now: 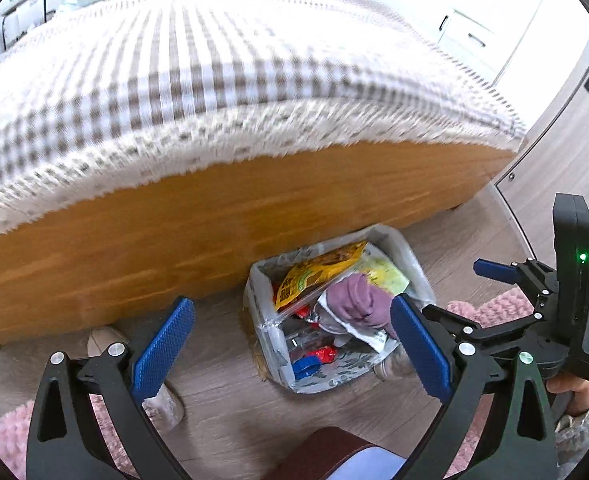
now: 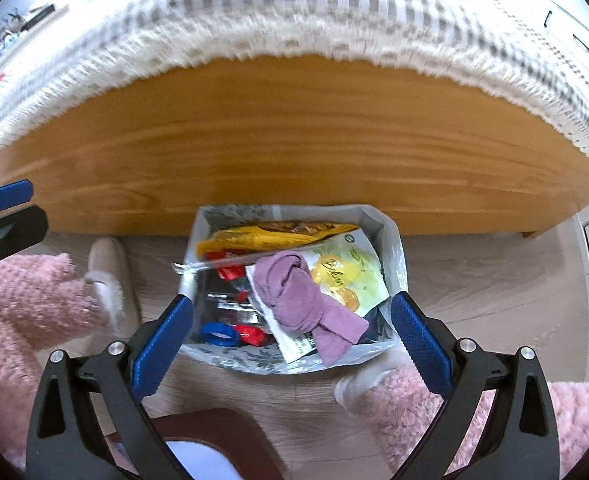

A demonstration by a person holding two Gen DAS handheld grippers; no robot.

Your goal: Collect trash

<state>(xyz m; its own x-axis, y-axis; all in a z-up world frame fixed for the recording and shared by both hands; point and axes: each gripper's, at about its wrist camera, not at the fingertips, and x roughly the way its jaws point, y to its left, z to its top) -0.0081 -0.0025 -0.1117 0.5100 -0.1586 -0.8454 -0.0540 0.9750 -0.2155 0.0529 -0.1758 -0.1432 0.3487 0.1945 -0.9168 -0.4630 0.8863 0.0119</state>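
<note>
Trash fills a small bin [image 2: 390,240] lined with a clear bag, standing on the wood floor right against the wooden bed frame [image 2: 294,140]. On top of the heap lies a rolled purple cloth [image 2: 306,300], draped over a white packet printed with lemons [image 2: 350,276]. Behind these, nearer the bed frame, sits a yellow snack bag [image 2: 270,234]; red wrappers [image 2: 250,332] and a blue cap [image 2: 216,332] show lower down on the side away from the lemons.

The right tongs [image 2: 290,336] hang over the bin's near edge, spread wide, blue pads on either side of the heap, gripping nothing. The left tongs [image 1: 294,348] are also spread wide and empty, held above the floor just off the bin, beside the other pair.

A checked blanket [image 2: 294,4] with a fringed edge hangs over the bed frame. Beige slippers [image 2: 110,276] below pink fuzzy legs stand on either side of the bin.
</note>
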